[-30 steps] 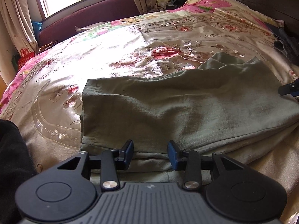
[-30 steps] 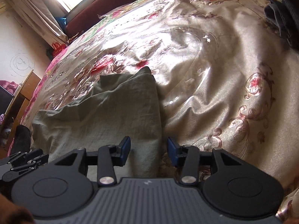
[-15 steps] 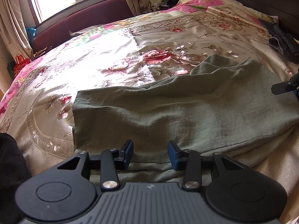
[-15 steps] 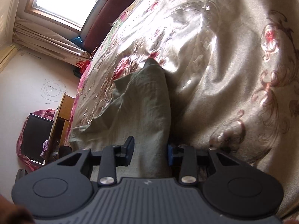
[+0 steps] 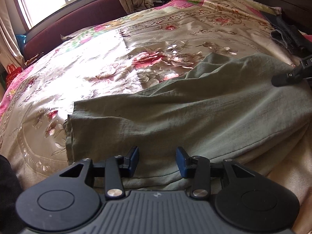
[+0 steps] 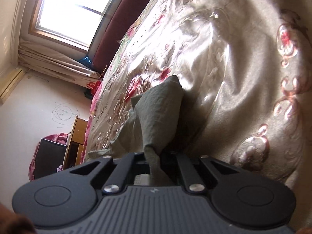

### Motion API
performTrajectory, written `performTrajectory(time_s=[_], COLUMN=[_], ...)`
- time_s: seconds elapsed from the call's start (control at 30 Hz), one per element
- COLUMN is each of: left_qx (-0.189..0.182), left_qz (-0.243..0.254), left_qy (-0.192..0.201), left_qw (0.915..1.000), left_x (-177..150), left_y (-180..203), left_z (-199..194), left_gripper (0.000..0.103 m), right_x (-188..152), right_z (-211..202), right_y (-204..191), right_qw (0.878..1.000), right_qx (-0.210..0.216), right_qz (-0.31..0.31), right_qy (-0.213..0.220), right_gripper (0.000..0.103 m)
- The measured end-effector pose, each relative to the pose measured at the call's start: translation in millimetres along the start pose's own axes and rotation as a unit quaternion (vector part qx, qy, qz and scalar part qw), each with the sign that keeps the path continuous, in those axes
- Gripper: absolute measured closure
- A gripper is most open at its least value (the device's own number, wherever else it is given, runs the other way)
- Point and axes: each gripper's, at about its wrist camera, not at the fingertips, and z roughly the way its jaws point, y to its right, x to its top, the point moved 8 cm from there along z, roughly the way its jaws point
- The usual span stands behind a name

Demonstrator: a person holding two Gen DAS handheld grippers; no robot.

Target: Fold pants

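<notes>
The green pants lie folded on the flowered bedspread, reaching from the near left edge off to the right. The left gripper sits low at the near hem with its blue fingers spread apart, nothing between them, cloth just beyond. The right gripper is clamped on a bunched corner of the pants, which rises as a peaked flap above the bedspread; in the left view its black tip shows over the far right end of the cloth. Dark clothes lie at the far right bed edge.
</notes>
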Motion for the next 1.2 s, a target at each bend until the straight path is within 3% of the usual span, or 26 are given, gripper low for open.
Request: performTrajectory(time_s=[0.13, 0.33, 0.47, 0.67, 0.87, 1.07, 1.2], left_qx=[-0.03, -0.081, -0.085, -0.086, -0.096, -0.093, -0.102], left_qz=[0.039, 0.055, 0.063, 0.043, 0.013, 0.006, -0.005], left_qy=[0.009, 0.022, 0.03, 0.035, 0.047, 0.066, 0.074], left_qw=[0.9987, 0.995, 0.9939, 0.9947, 0.9942, 0.9935, 0.992], left_x=[8.8, 16.9, 17.5, 14.7, 4.3, -4.1, -10.6], left_y=[39.6, 85.2, 91.9, 80.7, 66.9, 55.1, 46.8], left_z=[-1.4, -7.2, -9.4, -10.9, -15.6, -21.5, -25.3], left_gripper=[0.048, 0.048, 0.048, 0.047, 0.047, 0.047, 0.047], right_x=[11.2, 17.4, 10.1, 2.6, 2.7, -8.4, -22.0], right_z=[-31.7, -79.7, -78.3, -67.0, -65.5, -29.2, 7.3], right_y=[18.2, 37.7, 53.0, 50.8, -9.8, -72.0, -113.4], right_qw=[0.999, 0.996, 0.995, 0.994, 0.993, 0.987, 0.971], right_qx=[-0.019, -0.064, -0.085, -0.096, -0.102, -0.115, -0.141], right_qz=[0.017, 0.015, 0.037, 0.038, -0.04, -0.112, -0.192], right_qy=[0.029, 0.062, 0.048, 0.034, 0.032, 0.007, -0.008], right_gripper=[0.098, 0.098, 0.092, 0.091, 0.097, 0.097, 0.097])
